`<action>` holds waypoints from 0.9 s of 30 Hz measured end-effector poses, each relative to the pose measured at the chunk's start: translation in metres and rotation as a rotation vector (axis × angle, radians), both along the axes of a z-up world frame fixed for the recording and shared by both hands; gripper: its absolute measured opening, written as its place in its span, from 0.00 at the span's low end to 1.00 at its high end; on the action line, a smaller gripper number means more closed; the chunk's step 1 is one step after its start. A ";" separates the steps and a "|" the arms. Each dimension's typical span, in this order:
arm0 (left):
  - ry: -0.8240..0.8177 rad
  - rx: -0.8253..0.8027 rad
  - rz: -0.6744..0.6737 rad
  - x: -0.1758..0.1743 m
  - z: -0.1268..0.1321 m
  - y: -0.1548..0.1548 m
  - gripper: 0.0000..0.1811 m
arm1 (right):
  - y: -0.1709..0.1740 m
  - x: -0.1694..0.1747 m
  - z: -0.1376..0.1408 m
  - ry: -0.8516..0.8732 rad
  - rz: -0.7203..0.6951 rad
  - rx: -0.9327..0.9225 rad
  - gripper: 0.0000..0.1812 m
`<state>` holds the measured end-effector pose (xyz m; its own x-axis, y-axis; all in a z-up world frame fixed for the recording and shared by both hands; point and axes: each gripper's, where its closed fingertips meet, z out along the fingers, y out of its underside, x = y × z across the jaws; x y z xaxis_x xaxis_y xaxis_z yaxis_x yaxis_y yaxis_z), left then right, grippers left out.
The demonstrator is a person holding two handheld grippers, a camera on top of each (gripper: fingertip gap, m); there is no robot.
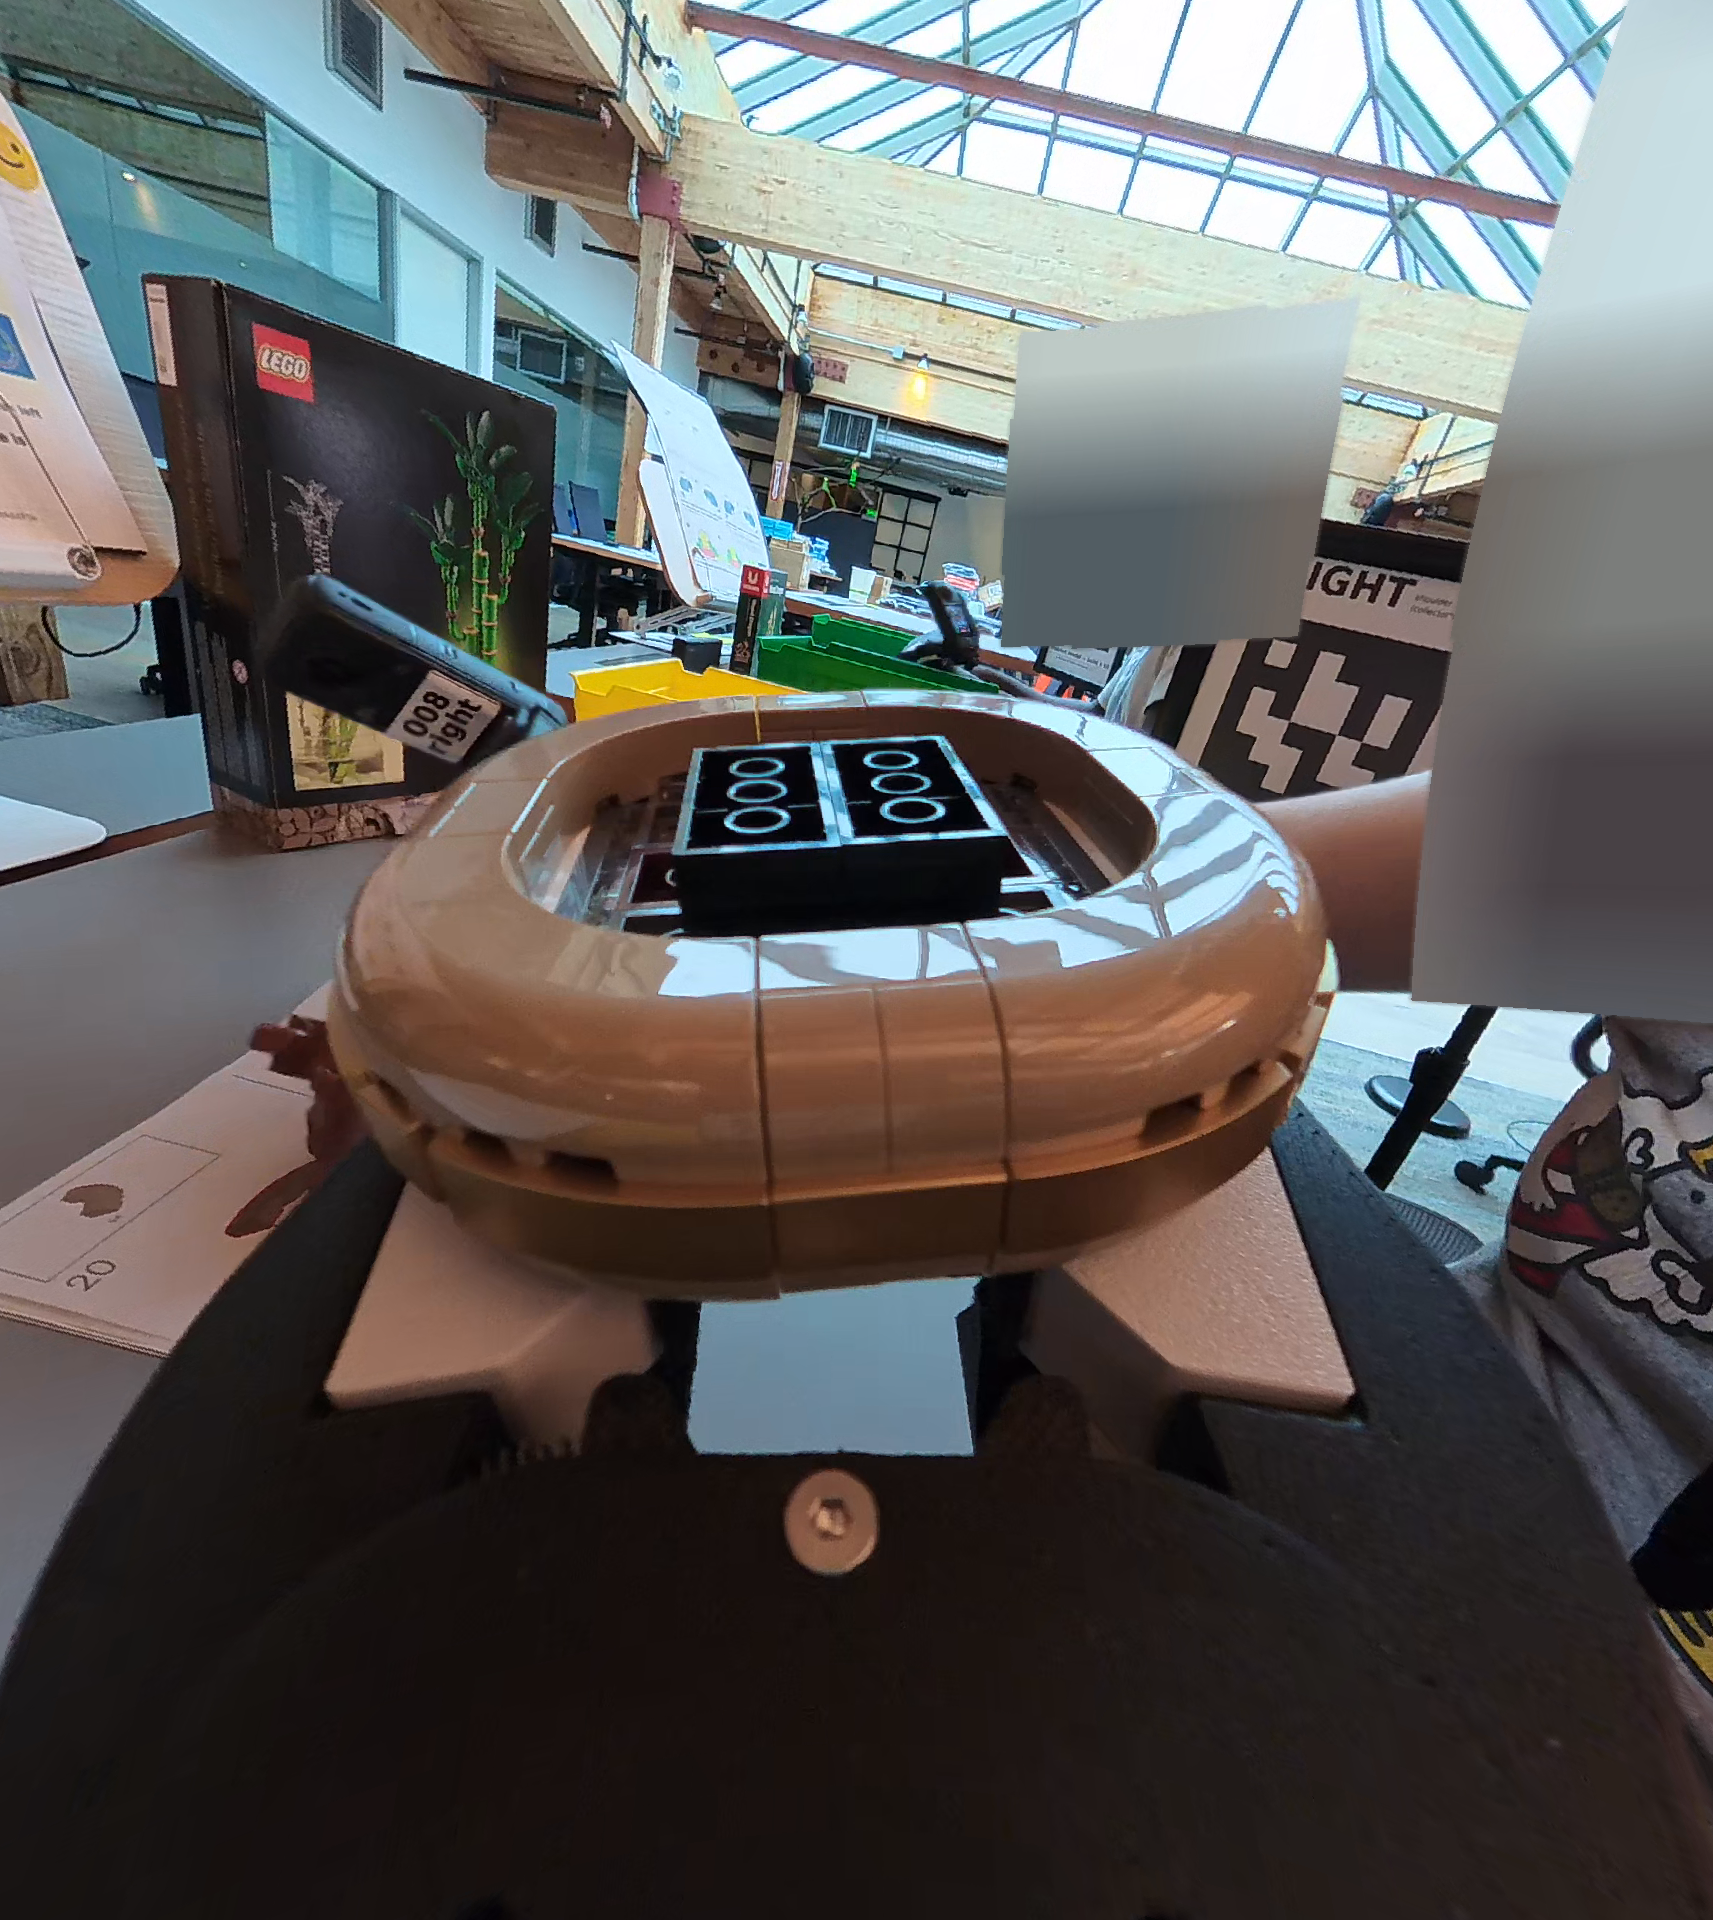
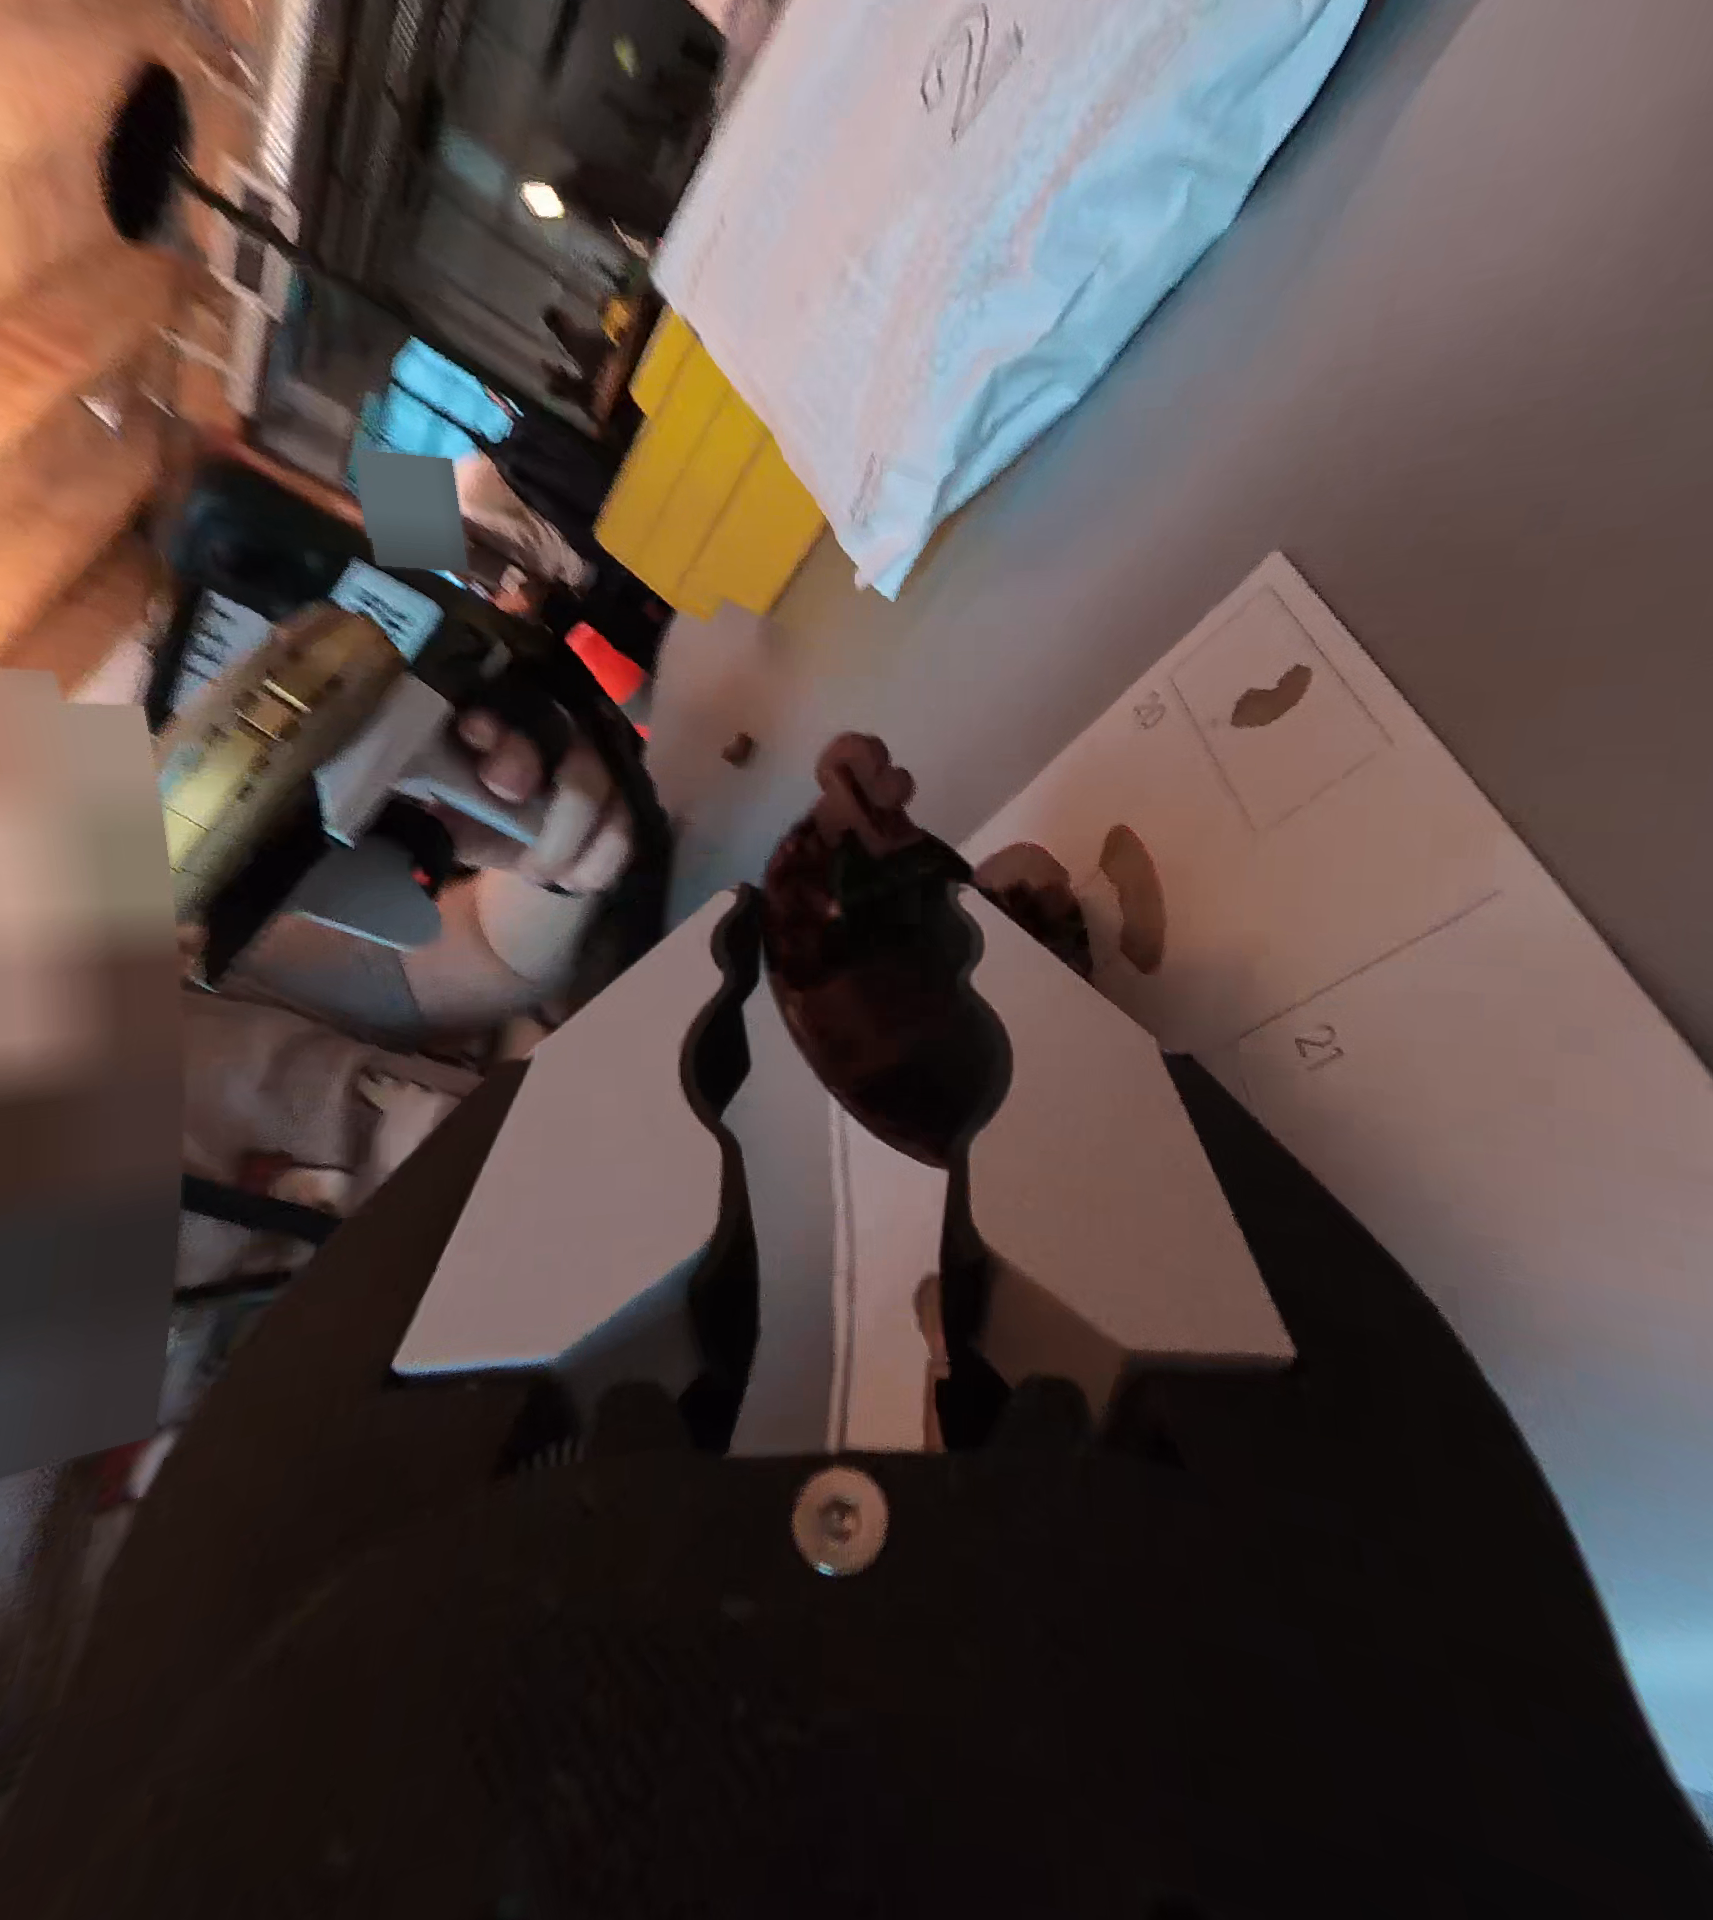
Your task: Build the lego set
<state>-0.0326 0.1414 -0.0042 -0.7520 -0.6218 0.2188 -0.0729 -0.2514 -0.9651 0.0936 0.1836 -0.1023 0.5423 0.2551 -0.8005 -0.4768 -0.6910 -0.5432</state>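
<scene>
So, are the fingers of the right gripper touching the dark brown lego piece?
Touching. The right wrist view shows the right gripper closed on the dark brown lego piece, with its fingers pressed against both sides, held above the instruction booklet.

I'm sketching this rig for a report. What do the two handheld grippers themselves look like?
Both match: the left gripper and right gripper have a matte black body with a silver hex screw in the middle, toothed gears behind, and flat pale grey wedge-shaped fingers with wavy black inner pads. No cables or sleeves show.

Open-plan workshop-office: timber beams [image 1: 935,208], skylight roof [image 1: 1195,114], distant desks [image 1: 613,561].
</scene>
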 end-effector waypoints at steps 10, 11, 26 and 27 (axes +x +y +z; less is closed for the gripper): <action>0.001 0.012 -0.006 -0.001 -0.001 -0.002 0.37 | 0.005 0.004 -0.007 -0.274 0.018 0.030 0.13; 0.000 0.015 -0.006 -0.001 -0.001 -0.002 0.36 | 0.005 0.001 -0.006 -0.259 0.036 0.027 0.13; 0.007 0.023 -0.008 0.000 -0.003 -0.003 0.36 | -0.016 -0.001 -0.013 -0.611 0.229 -0.261 0.09; 0.007 0.025 -0.011 -0.001 -0.003 -0.004 0.36 | -0.019 -0.001 -0.012 -0.610 0.233 -0.265 0.10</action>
